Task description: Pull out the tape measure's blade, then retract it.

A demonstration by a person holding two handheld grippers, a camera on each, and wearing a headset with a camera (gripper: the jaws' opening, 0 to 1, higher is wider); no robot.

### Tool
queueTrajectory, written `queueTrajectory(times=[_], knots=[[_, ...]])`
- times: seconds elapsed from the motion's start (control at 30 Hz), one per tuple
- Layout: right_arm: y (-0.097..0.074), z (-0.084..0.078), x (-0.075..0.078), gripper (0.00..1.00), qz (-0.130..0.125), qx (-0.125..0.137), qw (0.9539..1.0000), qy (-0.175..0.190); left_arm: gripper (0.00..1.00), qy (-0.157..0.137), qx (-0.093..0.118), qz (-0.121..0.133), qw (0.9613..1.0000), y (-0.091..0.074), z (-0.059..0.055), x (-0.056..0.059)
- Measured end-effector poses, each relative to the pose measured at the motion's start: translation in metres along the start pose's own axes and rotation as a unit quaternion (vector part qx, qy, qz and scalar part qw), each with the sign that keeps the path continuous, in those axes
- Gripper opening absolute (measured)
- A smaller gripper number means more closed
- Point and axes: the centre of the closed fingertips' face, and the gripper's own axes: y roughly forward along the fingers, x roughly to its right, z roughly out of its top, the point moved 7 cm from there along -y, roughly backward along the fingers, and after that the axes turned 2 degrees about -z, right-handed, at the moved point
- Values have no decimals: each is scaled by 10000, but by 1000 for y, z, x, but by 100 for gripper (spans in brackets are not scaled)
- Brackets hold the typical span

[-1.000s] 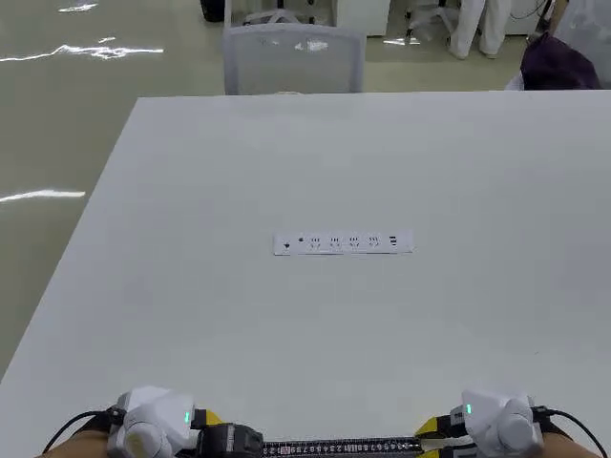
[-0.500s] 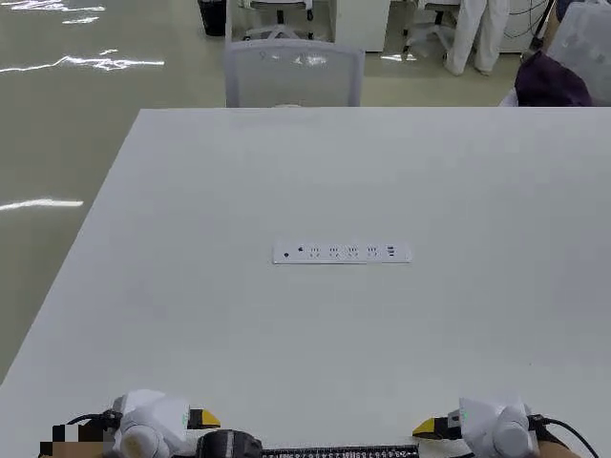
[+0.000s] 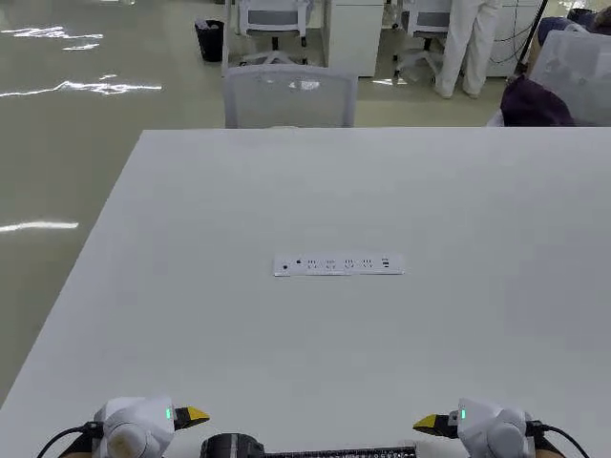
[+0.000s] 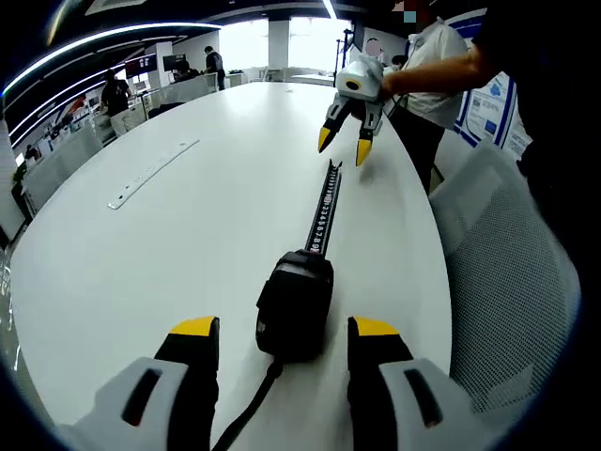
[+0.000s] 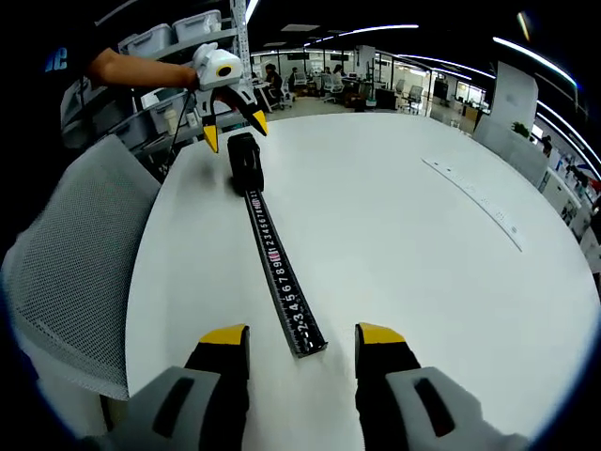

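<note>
A black tape measure case point(image 4: 296, 299) lies on the white table point(image 3: 382, 181), just ahead of and between the jaws of my left gripper point(image 4: 285, 327). Those jaws stand open with a gap on each side of the case. Its blade point(image 4: 324, 205) runs flat along the table toward my right gripper point(image 4: 346, 141). In the right gripper view the blade point(image 5: 277, 261) ends at its hook point(image 5: 307, 344) between the open jaws of my right gripper point(image 5: 302, 334), untouched. In the head view the case point(image 3: 232, 447) sits at the bottom edge between the left gripper point(image 3: 194, 416) and the right gripper point(image 3: 423, 423).
A white power strip point(image 3: 339, 265) lies mid-table. A grey mesh chair point(image 3: 289, 95) stands at the far edge, another mesh chair point(image 4: 512, 282) behind me at the near edge. People stand beyond the table's far side.
The head camera has tilted up, so the table sits lower in view. Both grippers have drawn slightly away from the tape, which stays extended on the table.
</note>
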Motion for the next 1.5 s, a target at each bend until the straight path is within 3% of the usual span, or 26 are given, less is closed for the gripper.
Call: queueTrajectory(times=[0.13,0.43,0.57,0.77,0.9,1.23,1.33,1.5], knots=[[-4,5,-6,49,-117,1,9999,64,54,-235,124,172,9995,-6,-2,4],[-15,7,-18,59,-490,-44,9980,394,59,-597,181,576,9964,-17,-4,13],[-20,6,-22,61,-759,-64,9956,545,64,-730,152,774,9942,-22,-6,19],[-25,3,-33,65,-923,-108,9922,825,67,-951,172,1012,9902,-31,-8,28],[-29,3,-40,68,-1080,32,9883,1072,70,-1095,241,1167,9868,-36,-7,36],[-37,9,-63,80,-1397,43,9828,1206,74,-1388,428,1345,9802,-43,-2,60],[-40,13,-69,81,-1470,156,9805,1294,76,-1507,536,1424,9768,-45,0,66],[-45,17,-79,84,-1588,256,9782,1317,80,-1535,517,1476,9757,-45,-3,78]])
